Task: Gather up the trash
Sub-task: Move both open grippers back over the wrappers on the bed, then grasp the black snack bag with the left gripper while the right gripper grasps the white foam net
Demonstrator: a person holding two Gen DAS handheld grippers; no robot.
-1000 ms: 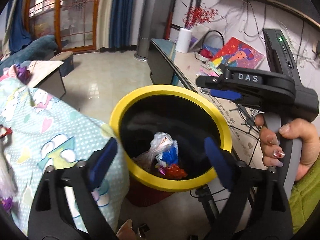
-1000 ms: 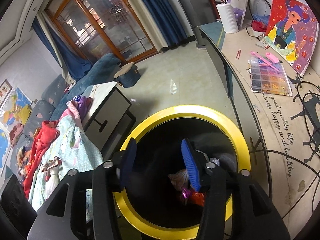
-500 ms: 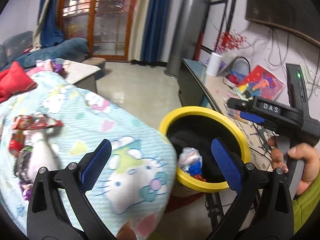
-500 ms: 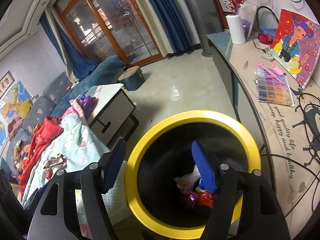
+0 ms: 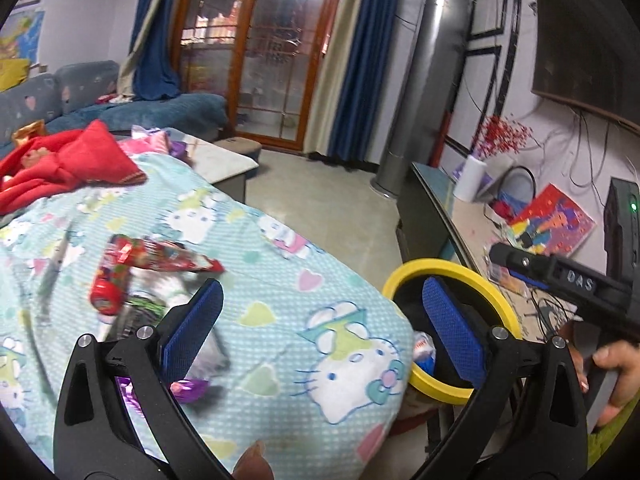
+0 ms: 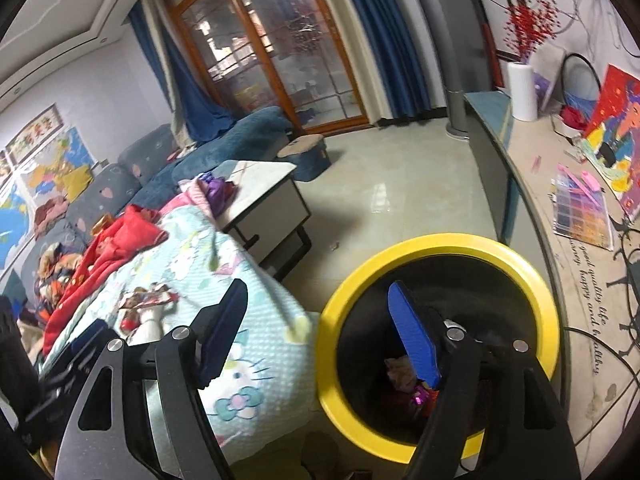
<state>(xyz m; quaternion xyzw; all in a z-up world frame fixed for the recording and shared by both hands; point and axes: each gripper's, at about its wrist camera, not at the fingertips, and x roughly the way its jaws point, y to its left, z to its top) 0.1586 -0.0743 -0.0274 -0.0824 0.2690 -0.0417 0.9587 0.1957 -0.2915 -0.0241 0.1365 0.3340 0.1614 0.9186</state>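
A yellow-rimmed black bin point(image 6: 436, 246) stands beside the blanket-covered bed and holds several wrappers point(image 6: 400, 372); it also shows in the left wrist view point(image 5: 448, 268). My left gripper point(image 5: 324, 328) is open and empty above the Hello Kitty blanket point(image 5: 280, 280). On the blanket lie a red snack wrapper point(image 5: 160, 258), a red can-like pack point(image 5: 110, 286) and a purple candy wrapper point(image 5: 188, 388). My right gripper point(image 6: 320, 336) is open and empty, over the bin's left rim; its body shows in the left wrist view point(image 5: 568, 280). The red wrapper shows in the right wrist view point(image 6: 144, 300).
A red garment point(image 5: 64, 164) lies at the blanket's far end. A low white table point(image 6: 264, 188) stands beyond the bed. A long counter point(image 6: 580, 264) with a painting, bead tray and cables runs along the right. A blue sofa point(image 5: 160, 112) is at the back.
Both grippers have swung left, away from the bin and toward the blanket. The wrappers on the blanket have come into the left wrist view. The right gripper has opened wider.
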